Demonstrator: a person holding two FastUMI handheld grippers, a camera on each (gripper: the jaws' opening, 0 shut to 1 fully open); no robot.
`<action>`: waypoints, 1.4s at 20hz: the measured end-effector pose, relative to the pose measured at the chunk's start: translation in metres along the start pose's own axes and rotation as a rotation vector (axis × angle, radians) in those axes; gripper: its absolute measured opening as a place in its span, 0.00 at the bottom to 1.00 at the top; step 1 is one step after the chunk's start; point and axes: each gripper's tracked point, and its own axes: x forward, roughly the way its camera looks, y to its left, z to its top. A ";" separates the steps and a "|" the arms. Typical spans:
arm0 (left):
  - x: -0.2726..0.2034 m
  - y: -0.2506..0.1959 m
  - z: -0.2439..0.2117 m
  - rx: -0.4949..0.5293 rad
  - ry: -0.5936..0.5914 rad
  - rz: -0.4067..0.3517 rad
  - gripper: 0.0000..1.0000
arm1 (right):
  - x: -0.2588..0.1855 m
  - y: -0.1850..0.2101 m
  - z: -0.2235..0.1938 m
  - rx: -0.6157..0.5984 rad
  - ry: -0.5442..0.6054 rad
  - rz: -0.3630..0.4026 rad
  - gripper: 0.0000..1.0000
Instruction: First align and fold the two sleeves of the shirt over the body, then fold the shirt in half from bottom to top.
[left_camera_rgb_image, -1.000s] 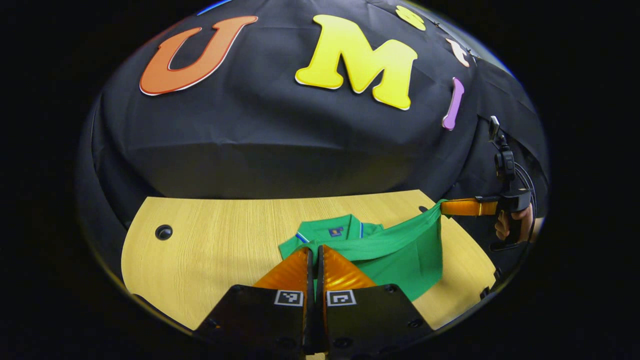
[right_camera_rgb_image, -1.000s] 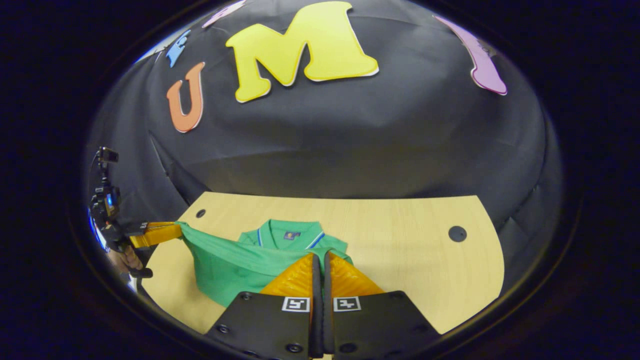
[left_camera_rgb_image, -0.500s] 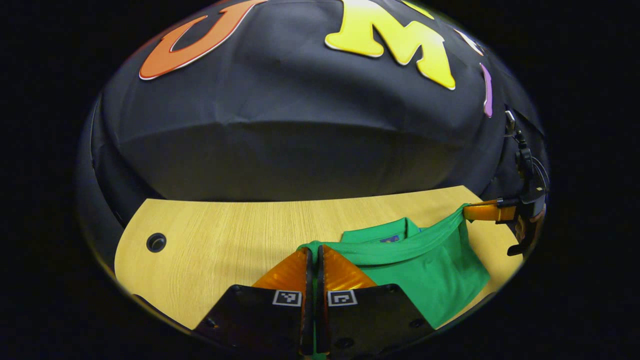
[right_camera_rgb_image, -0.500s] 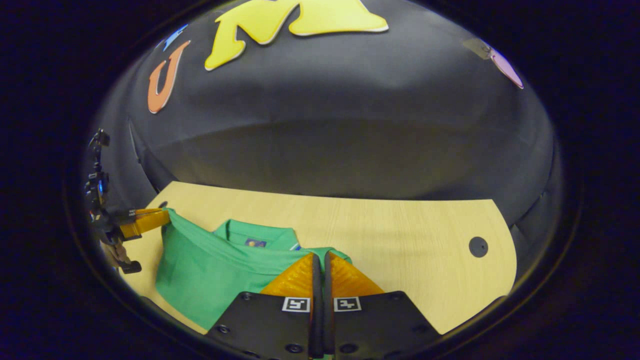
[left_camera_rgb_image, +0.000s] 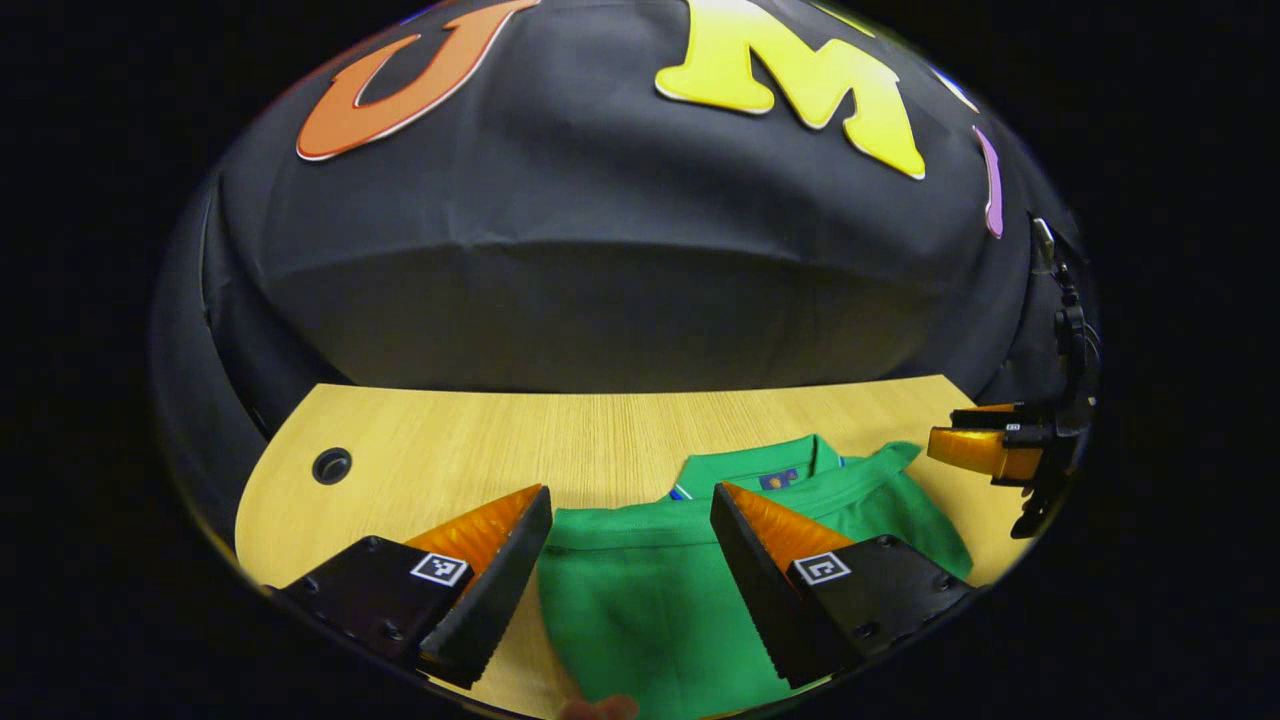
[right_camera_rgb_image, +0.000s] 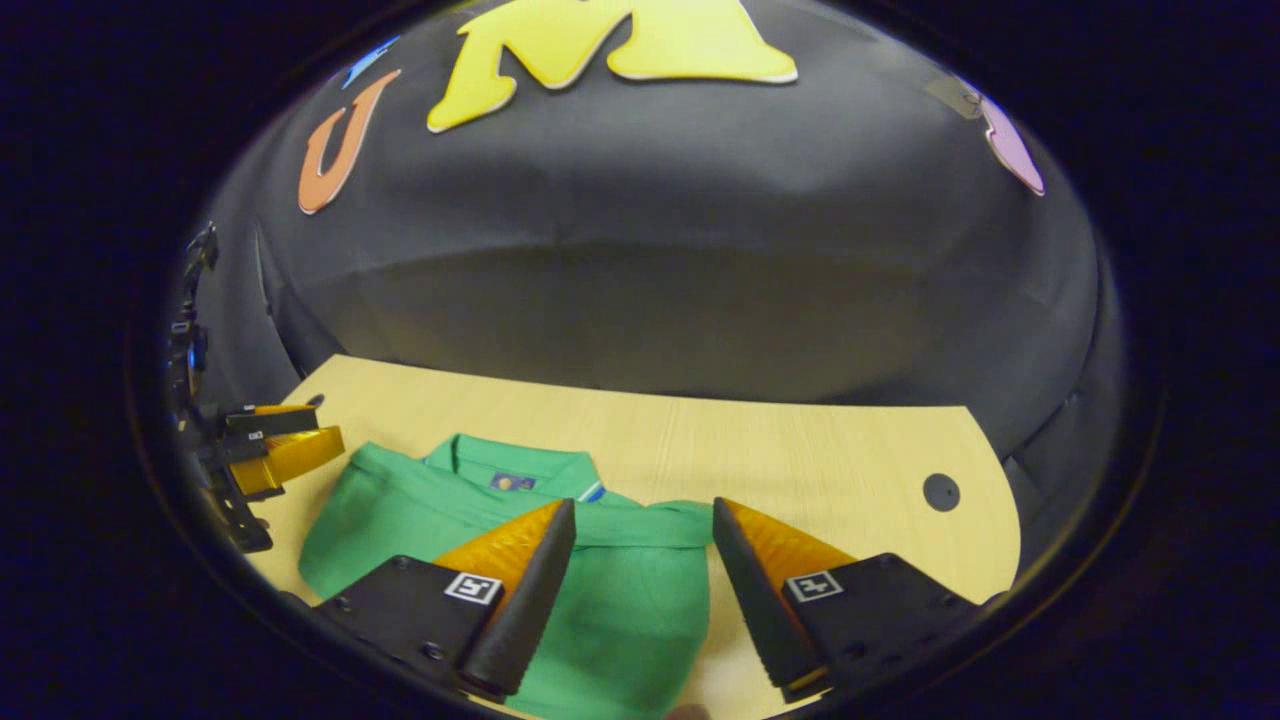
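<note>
Where it lies folded on the table (left_camera_rgb_image: 450, 440), the green shirt (left_camera_rgb_image: 650, 600) rests near the front edge, collar (left_camera_rgb_image: 760, 468) toward the back edge and its lower half doubled up over the body. Left gripper (left_camera_rgb_image: 630, 510) hovers above the fabric, fingers spread wide and holding nothing. Right gripper (right_camera_rgb_image: 640, 520) hovers likewise, its fingers wide apart and empty; it also shows at the table's right side in the left gripper view. A round hole (left_camera_rgb_image: 331, 465) marks the table's left end.
</note>
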 end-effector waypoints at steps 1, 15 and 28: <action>-0.013 0.001 0.007 -0.001 -0.014 0.014 1.00 | -0.014 0.003 0.006 -0.010 -0.023 -0.004 0.92; -0.283 -0.053 0.118 -0.027 -0.348 0.065 0.99 | -0.278 0.046 0.068 0.008 -0.372 -0.031 0.92; -0.405 -0.101 0.113 -0.024 -0.497 0.092 0.99 | -0.421 0.084 0.019 -0.007 -0.481 -0.025 0.95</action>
